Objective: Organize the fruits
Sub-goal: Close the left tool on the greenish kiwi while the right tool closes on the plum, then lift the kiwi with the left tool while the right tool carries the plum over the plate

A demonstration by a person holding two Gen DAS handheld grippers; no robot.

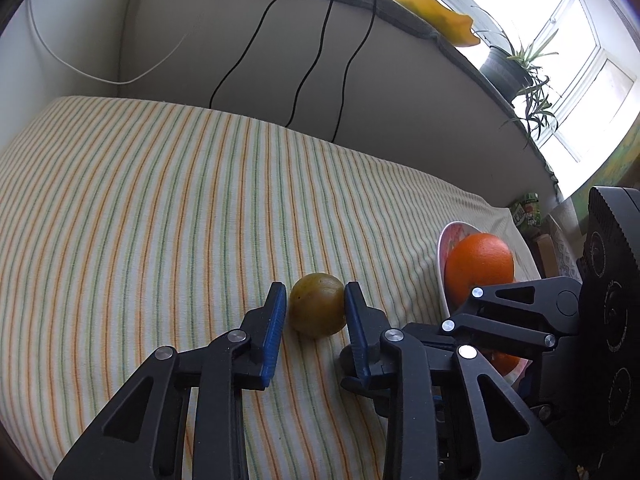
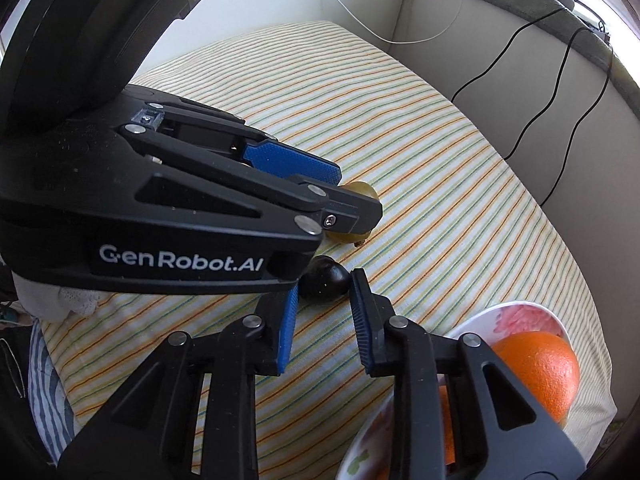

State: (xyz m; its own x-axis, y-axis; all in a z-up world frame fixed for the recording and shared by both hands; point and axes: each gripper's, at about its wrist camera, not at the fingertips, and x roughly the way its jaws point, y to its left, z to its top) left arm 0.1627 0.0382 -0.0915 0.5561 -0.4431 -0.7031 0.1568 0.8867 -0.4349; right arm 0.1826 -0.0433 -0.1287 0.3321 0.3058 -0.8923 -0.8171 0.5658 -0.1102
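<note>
A small yellow-green plum (image 1: 317, 310) lies on the striped cloth between the blue pads of my left gripper (image 1: 314, 300), which is open around it with small gaps each side. In the right wrist view the left gripper (image 2: 352, 196) covers most of that plum (image 2: 362, 191). A dark purple plum (image 2: 323, 280) lies on the cloth at the fingertips of my open right gripper (image 2: 324, 286). A white floral bowl (image 1: 442, 264) at the right holds a large orange (image 1: 479, 266); the bowl (image 2: 516, 314) and orange (image 2: 540, 368) also show in the right wrist view.
The striped cloth (image 1: 160, 200) covers a cushioned surface against a beige wall. Black cables (image 1: 320, 48) and a white cable (image 1: 80, 72) hang down the wall. A potted plant (image 1: 516, 68) and a yellow object (image 1: 436, 14) sit on the sill above.
</note>
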